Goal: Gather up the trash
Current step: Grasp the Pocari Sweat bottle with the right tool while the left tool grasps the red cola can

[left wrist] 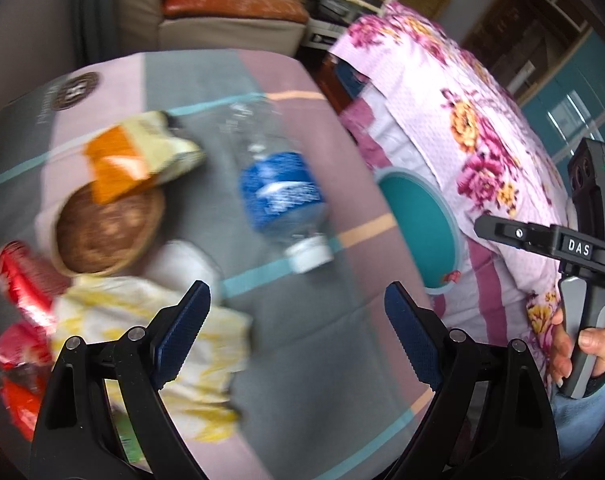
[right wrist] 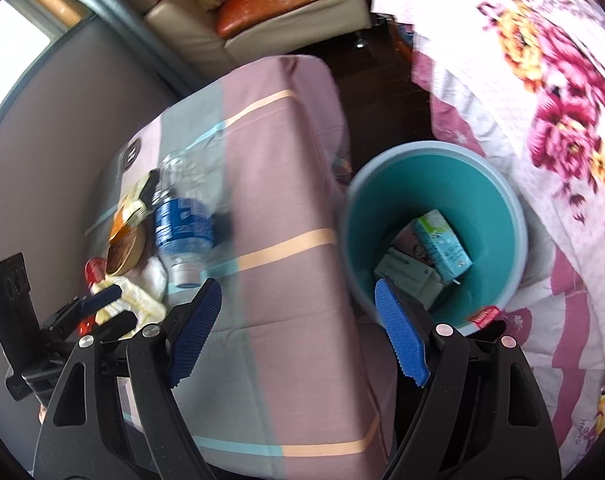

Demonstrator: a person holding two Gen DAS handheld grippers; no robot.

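Left wrist view — left gripper point(left wrist: 298, 332) jaws wide apart, nothing between them, above a striped cloth-covered table point(left wrist: 322, 360). Trash lies ahead: plastic bottle point(left wrist: 280, 192) on its side, yellow-white wrapper point(left wrist: 142, 320) just beside the left jaw, red packets point(left wrist: 18, 280) at the table's left edge, orange snack bag point(left wrist: 130, 160) over a brown bowl point(left wrist: 110, 228).

Right wrist view — right gripper point(right wrist: 298, 328) jaws apart and empty, hanging near the teal bin point(right wrist: 502, 200), cartons point(right wrist: 442, 244) already inside.

Risks: bottle may roll when pinched; thin wrapper may slip or snag the cloth; both grippers could collide over the pile.
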